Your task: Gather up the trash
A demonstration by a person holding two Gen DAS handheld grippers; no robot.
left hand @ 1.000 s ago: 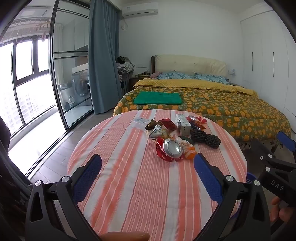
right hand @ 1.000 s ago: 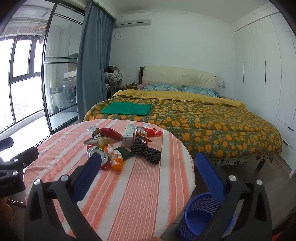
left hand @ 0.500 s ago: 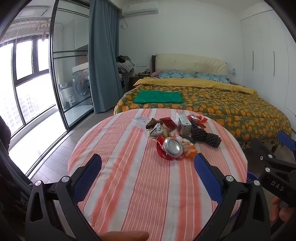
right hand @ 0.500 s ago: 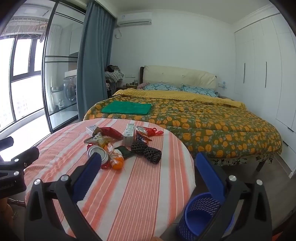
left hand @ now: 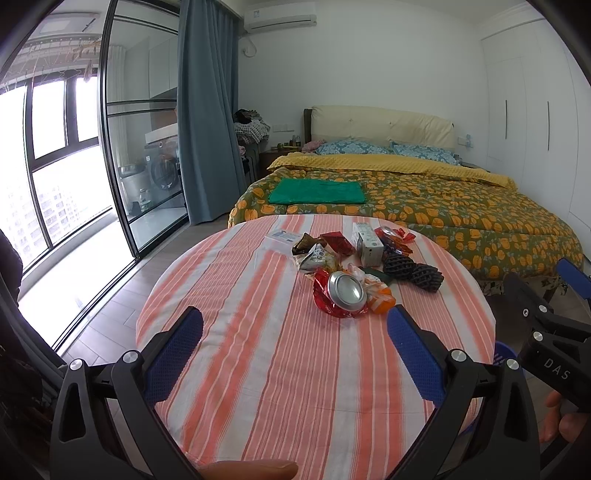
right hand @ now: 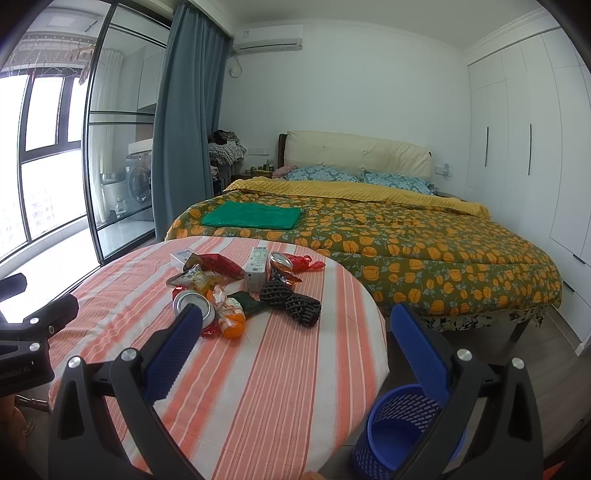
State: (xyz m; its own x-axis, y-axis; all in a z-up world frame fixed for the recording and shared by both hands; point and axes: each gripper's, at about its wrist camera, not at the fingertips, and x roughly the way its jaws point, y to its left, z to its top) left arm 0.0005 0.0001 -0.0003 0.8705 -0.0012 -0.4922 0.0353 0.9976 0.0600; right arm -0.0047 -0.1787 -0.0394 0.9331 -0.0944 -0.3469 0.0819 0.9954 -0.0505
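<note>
A bedroom with white walls: tall windows (left hand: 55, 192) and a glass sliding door on the left, a blue-grey curtain (left hand: 207, 110) beside them, an air conditioner (left hand: 280, 23) high on the wall, a bed (left hand: 424, 206) with an orange-flowered green cover and a folded green cloth (left hand: 317, 192) on it, and white wardrobes (right hand: 524, 147) on the right. In front stands a round bench (left hand: 258, 369) under an orange-and-white striped cloth.

The trash lies in one heap toward the far right part of the bench, well away from the near edge. From the left: a flat white packet (left hand: 282, 236) with small blue print too fine to read, dark and red snack wrappers (left hand: 325, 245), a crushed red can (left hand: 345, 291) with its silver end facing up, an orange wrapper (left hand: 380, 295) touching it, a white carton (left hand: 367, 245) whose printing is too small to read, and black foam netting (left hand: 413, 271) at the right end. A blue perforated wastebasket (right hand: 402, 424) stands on the floor by the bench's right edge.

The left gripper (left hand: 295, 332) hovers over the near part of the bench, its blue-padded fingers (left hand: 173, 354) spread wide and empty. The right gripper (right hand: 295, 332) is likewise released, holding nothing; its housing, seen from the left wrist, bears the letters "DAS".
</note>
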